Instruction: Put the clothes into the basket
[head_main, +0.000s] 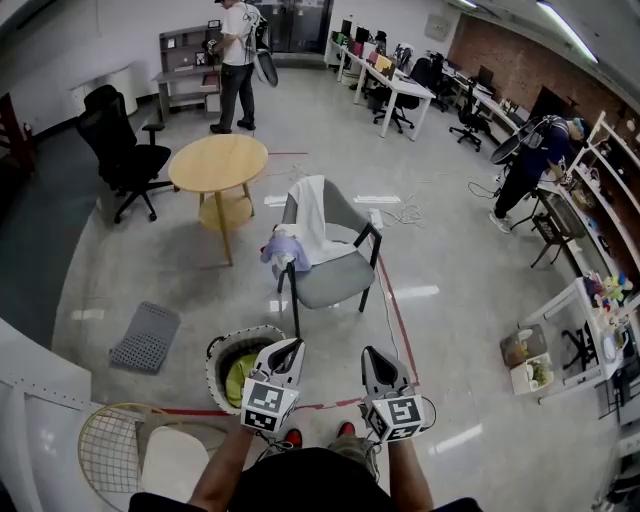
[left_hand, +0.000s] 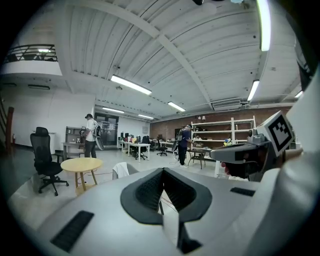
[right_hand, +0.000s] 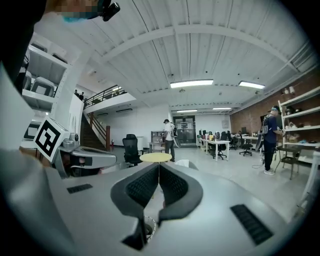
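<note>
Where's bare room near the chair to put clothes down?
Free: the round yellow wooden table top; grey floor between white woven basket and grey armchair. Crowded: armchair backrest and one front corner, under white cloth and lavender cloth.

Basket (head_main: 215, 362) at the feet, chair (head_main: 340, 280) beyond.
The basket stands on the floor just left of the left tongs (head_main: 290, 347), a garment (head_main: 240, 375) in it. The chair carries a second garment (head_main: 312, 215) over its back and a third (head_main: 285, 250) at the seat's left edge. The round surface (head_main: 218, 162) stands behind it, leftward.
</note>
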